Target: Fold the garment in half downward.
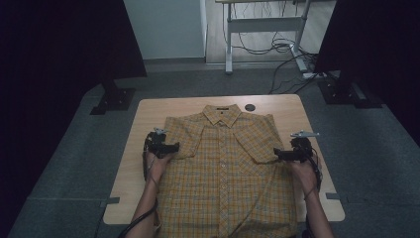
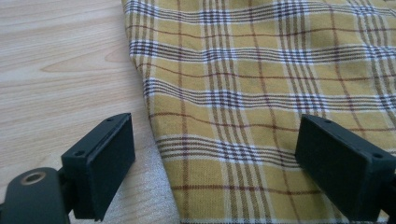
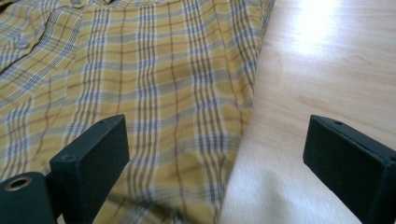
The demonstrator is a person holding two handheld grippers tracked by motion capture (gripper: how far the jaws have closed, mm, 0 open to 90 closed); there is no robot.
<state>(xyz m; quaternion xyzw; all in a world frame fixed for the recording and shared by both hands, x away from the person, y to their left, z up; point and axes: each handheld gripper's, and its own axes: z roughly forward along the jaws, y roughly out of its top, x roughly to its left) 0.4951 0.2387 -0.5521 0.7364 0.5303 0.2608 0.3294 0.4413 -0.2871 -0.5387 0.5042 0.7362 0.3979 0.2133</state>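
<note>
High view gives me a mustard-yellow plaid button-up shirt (image 1: pixel 225 163) spread flat, front up, along the middle of the light wood-grain tabletop (image 1: pixel 126 168), its collar toward the far edge and its hem running off the near edge. The woven cloth carries a check of white, navy and thin reddish-brown lines; a row of small buttons runs down the centre placket, and the fabric lies in soft shallow ripples rather than perfectly smooth. A small dark round grommet (image 1: pixel 250 107) sits in the tabletop just beyond the collar. My left tongs (image 1: pixel 171 148) rest at the shirt's left sleeve edge, and in the left gripper view (image 2: pixel 212 154) the two blocky matte-black jaws stand spread wide, one over bare wood, the other over plaid. My right tongs (image 1: pixel 279 154) sit at the opposite sleeve edge; the right gripper view (image 3: pixel 217 163) shows them equally spread, straddling the shirt's border with nothing pinched between them.
</note>
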